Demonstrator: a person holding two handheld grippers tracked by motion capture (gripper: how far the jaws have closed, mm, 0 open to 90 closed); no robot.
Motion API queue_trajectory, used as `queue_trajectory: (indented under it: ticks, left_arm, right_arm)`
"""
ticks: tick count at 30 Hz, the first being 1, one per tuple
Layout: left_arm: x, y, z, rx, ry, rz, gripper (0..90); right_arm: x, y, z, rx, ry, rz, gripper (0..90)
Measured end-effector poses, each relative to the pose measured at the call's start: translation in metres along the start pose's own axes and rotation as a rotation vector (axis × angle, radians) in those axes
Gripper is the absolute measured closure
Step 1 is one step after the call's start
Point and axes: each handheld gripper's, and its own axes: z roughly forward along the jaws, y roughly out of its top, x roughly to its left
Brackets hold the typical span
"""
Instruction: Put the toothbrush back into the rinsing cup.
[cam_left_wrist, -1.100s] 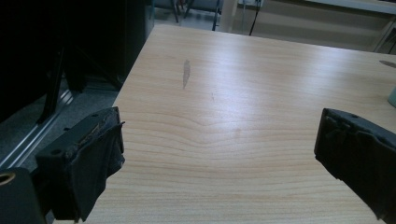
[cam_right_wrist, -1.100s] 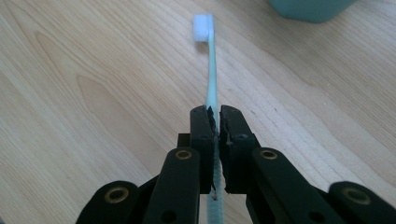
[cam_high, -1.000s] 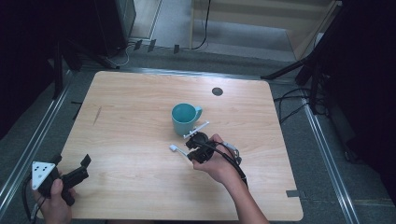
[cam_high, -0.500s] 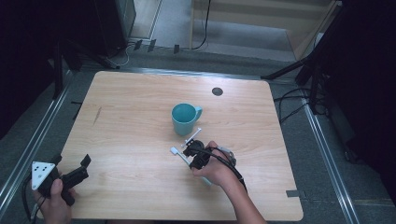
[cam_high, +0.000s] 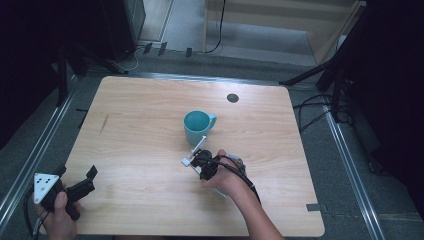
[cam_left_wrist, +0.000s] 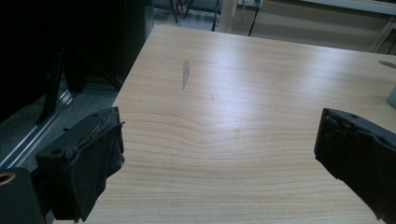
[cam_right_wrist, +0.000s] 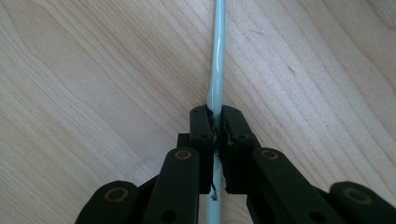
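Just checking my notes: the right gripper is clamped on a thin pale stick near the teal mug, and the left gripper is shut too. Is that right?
Not quite. The left gripper is open: the left gripper view shows its jaws standing wide apart over bare table. The rest holds: the right gripper is clamped on the thin pale stick near the teal mug.

Mug (cam_high: 196, 127) mid-table (cam_high: 150, 130), toothbrush (cam_high: 198, 148) just before it, near edge side
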Motion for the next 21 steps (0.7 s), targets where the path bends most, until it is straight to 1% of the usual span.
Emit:
queue_trajectory:
  ticks: [1, 2, 3, 4, 5, 6, 7, 8, 9, 10, 11, 12, 13, 14, 15, 16, 17, 19, 20, 21]
  left_arm:
    - [0.0, 0.0, 0.0, 0.0, 0.0, 0.0, 1.4]
    - [0.0, 0.0, 0.0, 0.0, 0.0, 0.0, 1.4]
    - [0.0, 0.0, 0.0, 0.0, 0.0, 0.0, 1.4]
    - [0.0, 0.0, 0.0, 0.0, -0.001, 0.0, 1.4]
    - [0.0, 0.0, 0.0, 0.0, -0.001, -0.002, 1.4]
    - [0.0, 0.0, 0.0, 0.0, -0.001, -0.002, 1.4]
    - [0.0, 0.0, 0.0, 0.001, -0.001, -0.001, 1.4]
    - [0.0, 0.0, 0.0, 0.003, -0.001, 0.001, 1.4]
    - [0.0, 0.0, 0.0, 0.003, -0.001, 0.001, 1.4]
    - [0.0, 0.0, 0.0, 0.002, -0.001, 0.003, 1.4]
    - [0.0, 0.0, 0.0, 0.002, -0.001, 0.002, 1.4]
    - [0.0, 0.0, 0.0, 0.001, -0.001, 0.001, 1.4]
    - [0.0, 0.0, 0.0, 0.001, 0.0, 0.001, 1.4]
    - [0.0, 0.0, 0.0, 0.001, 0.0, 0.001, 1.4]
    - [0.0, 0.0, 0.0, 0.0, 0.0, 0.004, 1.4]
    - [0.0, 0.0, 0.0, 0.0, 0.0, 0.004, 1.4]
    - [0.0, 0.0, 0.0, 0.001, 0.0, 0.004, 1.4]
    - [0.0, 0.0, 0.0, 0.001, 0.0, 0.003, 1.4]
    - [0.0, 0.0, 0.0, 0.001, 0.0, 0.003, 1.4]
    - [0.0, 0.0, 0.0, 0.001, -0.001, 0.002, 1.4]
  right_arm:
    - [0.0, 0.0, 0.0, -0.002, -0.003, -0.013, 84.8]
    - [0.0, 0.0, 0.0, -0.002, -0.003, -0.013, 84.8]
    - [0.002, 0.0, 0.0, -0.012, -0.026, -0.029, 85.0]
    - [0.002, 0.0, -0.002, -0.029, -0.045, -0.018, 85.0]
    - [0.0, 0.0, -0.005, -0.061, -0.049, -0.013, 85.0]
    - [0.0, 0.0, -0.005, -0.061, -0.049, -0.013, 85.0]
    - [-0.001, 0.0, -0.007, -0.086, -0.043, -0.012, 85.1]
    - [-0.003, -0.001, -0.016, -0.157, -0.015, -0.006, 85.1]
    - [-0.004, -0.001, -0.02, -0.173, -0.008, 0.002, 85.1]
    - [-0.004, -0.001, -0.02, -0.173, -0.008, 0.002, 85.1]
    - [-0.005, -0.002, -0.028, -0.231, 0.01, 0.015, 85.1]
    - [-0.006, -0.003, -0.03, -0.249, 0.016, 0.017, 85.1]
    - [-0.007, -0.003, -0.033, -0.275, 0.017, 0.022, 85.1]
    - [-0.007, -0.003, -0.033, -0.275, 0.017, 0.022, 85.1]
    - [-0.009, -0.003, -0.039, -0.335, 0.018, 0.039, 85.1]
    - [-0.009, -0.003, -0.039, -0.335, 0.018, 0.039, 85.1]
    - [-0.011, -0.003, -0.046, -0.395, 0.02, 0.058, 85.1]
    - [-0.012, -0.003, -0.05, -0.44, 0.018, 0.067, 85.1]
    - [-0.012, -0.003, -0.05, -0.44, 0.018, 0.067, 85.1]
    - [-0.013, -0.003, -0.055, -0.488, 0.011, 0.08, 85.1]
